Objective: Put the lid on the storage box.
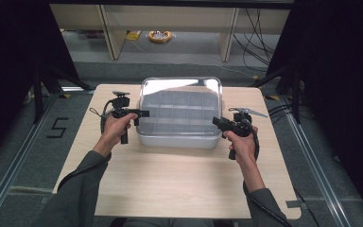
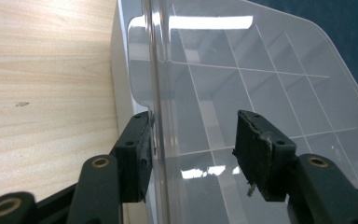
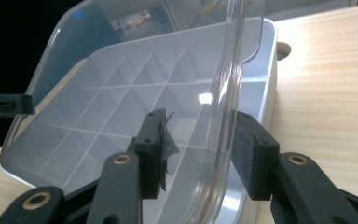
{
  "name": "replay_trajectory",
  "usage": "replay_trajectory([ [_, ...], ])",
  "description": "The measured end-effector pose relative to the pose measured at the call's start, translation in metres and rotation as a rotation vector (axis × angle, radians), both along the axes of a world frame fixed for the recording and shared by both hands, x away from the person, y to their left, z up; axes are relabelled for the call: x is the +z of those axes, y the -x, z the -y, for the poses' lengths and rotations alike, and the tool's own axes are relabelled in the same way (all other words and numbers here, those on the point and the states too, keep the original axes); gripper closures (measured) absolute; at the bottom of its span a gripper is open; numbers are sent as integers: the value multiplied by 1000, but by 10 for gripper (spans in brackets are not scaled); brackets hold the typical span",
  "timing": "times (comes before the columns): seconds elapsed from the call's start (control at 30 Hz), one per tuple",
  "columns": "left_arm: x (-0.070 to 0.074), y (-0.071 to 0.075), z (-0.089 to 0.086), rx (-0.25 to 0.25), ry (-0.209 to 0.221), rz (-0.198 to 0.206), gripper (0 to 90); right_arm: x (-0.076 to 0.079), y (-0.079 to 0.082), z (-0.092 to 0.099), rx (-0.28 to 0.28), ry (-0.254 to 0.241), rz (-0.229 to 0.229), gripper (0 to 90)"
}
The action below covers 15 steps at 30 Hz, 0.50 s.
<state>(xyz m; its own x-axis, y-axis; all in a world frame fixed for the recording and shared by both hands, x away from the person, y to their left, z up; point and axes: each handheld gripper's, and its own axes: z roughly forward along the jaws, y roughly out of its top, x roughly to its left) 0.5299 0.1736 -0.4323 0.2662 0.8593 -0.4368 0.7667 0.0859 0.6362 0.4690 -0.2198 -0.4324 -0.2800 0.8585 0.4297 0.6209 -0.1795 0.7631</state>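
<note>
A clear plastic compartment box [image 1: 179,138] with a clear lid [image 1: 179,94] stands on the far half of the wooden table [image 1: 179,184]. My left gripper [image 1: 144,113] is at the box's left side. Its jaws straddle the lid's rim [image 2: 152,70]: one pad lies against the rim and the other stands well apart over the lid, so the left gripper [image 2: 193,154] is open. My right gripper [image 1: 216,121] is at the box's right side. The lid's curved rim [image 3: 228,70] runs between its jaws with a gap on the inner side, so the right gripper [image 3: 198,149] is open too.
The box's divided compartments [image 3: 121,102] look empty through the lid. Bare tabletop [image 2: 42,84] lies left, right [image 3: 326,70] and in front of the box. Shelving legs and cables [image 1: 160,36] sit on the floor beyond the table's far edge.
</note>
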Motion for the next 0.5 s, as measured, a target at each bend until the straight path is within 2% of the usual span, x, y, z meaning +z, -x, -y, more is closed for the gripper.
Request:
replay_trajectory([
  [0.07, -2, 0, 1, -1, -3, -8, 470, -3, 1, 1, -9, -30, -26, 580],
  [0.1, -2, 0, 2, 15, 4, -18, 470, -4, 1, 1, -13, -48, -44, 580],
  [0.13, -1, 0, 2, 14, 2, -20, 469, -2, 3, -1, -24, -86, -91, 580],
  [0.17, -1, 0, 2, 14, 2, -20, 469, -3, 2, 1, -10, -68, -51, 579],
  [0.2, -1, -1, 2, 18, 5, -21, 469, -3, 2, 1, -10, -68, -51, 579],
  [0.23, 0, -1, 2, 19, 8, -21, 469, -1, 2, -1, -23, -84, -81, 579],
  [0.27, 0, 0, 0, 10, 5, -13, 468, -2, 0, 1, -7, -57, -31, 579],
  [0.3, 0, 0, 0, 11, 5, -16, 468, 3, 4, -3, -28, -104, -117, 579],
  [0.33, 0, 0, 0, 11, 5, -16, 468, 3, 4, -3, -28, -104, -117, 579],
  [0.37, 0, 1, -1, 12, 9, -24, 468, 0, 1, -1, -6, -68, -55, 579],
  [0.4, -1, 1, -1, 28, 15, -23, 468, 0, 1, -1, -8, -50, -42, 578],
  [0.43, -2, 2, -2, 14, 6, -9, 468, -3, -1, -1, -1, -45, -33, 570],
  [0.47, -2, 2, -2, 14, 6, -9, 469, -2, 0, -3, -18, -74, -81, 569],
  [0.5, -2, 3, 0, 15, -8, 1, 468, -6, -2, -2, -10, -51, -50, 568],
])
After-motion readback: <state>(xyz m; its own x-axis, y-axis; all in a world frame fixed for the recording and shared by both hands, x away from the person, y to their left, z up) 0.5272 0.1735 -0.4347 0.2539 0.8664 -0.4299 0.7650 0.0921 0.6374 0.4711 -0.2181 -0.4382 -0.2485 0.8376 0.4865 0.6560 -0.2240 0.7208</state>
